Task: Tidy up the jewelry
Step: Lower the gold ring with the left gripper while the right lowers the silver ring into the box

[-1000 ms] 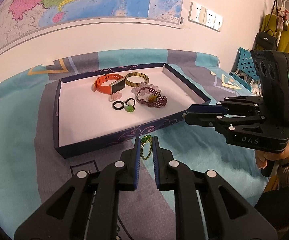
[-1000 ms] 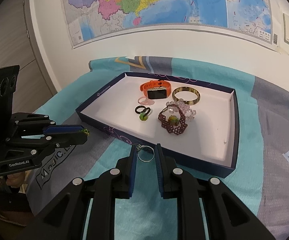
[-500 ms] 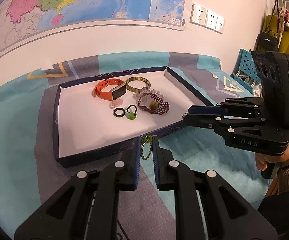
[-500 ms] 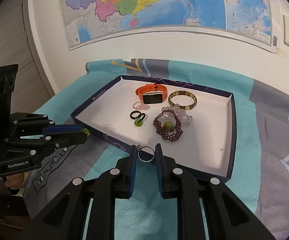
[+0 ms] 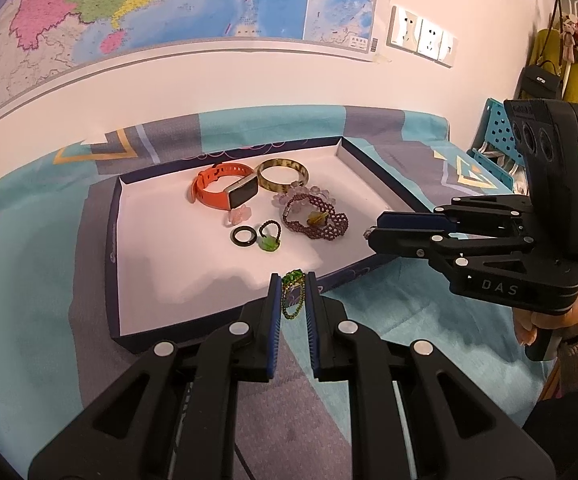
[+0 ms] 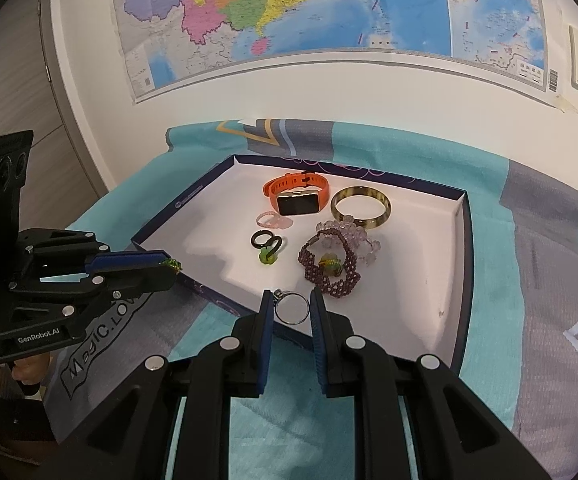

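My left gripper [image 5: 293, 280] is shut on a small green beaded piece [image 5: 291, 296] that dangles between its pads at the near rim of the dark blue tray [image 5: 113, 240]. My right gripper [image 6: 291, 296] is shut on a thin silver ring [image 6: 292, 309], also at the tray's near rim [image 6: 225, 304]. On the tray's white floor lie an orange watch [image 5: 225, 190], an amber bangle [image 5: 283, 174], a purple bead bracelet [image 5: 315, 220], a black ring [image 5: 243, 236], a green-stone ring [image 5: 269, 240] and a pink ring [image 5: 239, 214].
The tray sits on a teal and grey patterned cloth [image 5: 29, 280] against a wall with a map [image 6: 289, 12]. In the left wrist view the right gripper [image 5: 371, 234] hovers at the tray's right corner. A hand and sleeve [image 5: 569, 336] hold it.
Both grippers have crept slightly forward toward the tray, so their tips now overlap its near rim. Each still holds its piece.
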Available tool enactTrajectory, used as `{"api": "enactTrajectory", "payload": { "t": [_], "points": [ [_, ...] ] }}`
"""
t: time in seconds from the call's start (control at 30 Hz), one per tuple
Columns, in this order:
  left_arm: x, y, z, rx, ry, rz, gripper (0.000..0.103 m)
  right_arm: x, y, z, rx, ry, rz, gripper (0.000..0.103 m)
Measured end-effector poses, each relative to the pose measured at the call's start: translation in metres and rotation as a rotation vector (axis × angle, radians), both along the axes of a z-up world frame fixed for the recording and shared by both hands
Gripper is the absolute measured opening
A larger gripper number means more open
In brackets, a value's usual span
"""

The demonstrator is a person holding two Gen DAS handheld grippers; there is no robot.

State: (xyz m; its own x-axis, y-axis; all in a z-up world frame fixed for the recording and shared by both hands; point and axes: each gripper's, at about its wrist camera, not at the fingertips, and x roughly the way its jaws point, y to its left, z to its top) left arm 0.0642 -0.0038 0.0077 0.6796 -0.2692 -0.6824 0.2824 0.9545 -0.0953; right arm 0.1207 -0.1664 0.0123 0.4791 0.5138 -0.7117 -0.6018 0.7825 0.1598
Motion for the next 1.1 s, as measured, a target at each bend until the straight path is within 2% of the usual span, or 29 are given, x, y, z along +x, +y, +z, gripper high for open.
{"api": "enactTrajectory", "payload": {
  "t": [1.1],
  "points": [
    [0.039,0.0,-0.008,0.009,0.031,0.035,0.012,0.024,0.015,-0.014,-0.035,0.027,-0.009,0.017]
  ]
}}
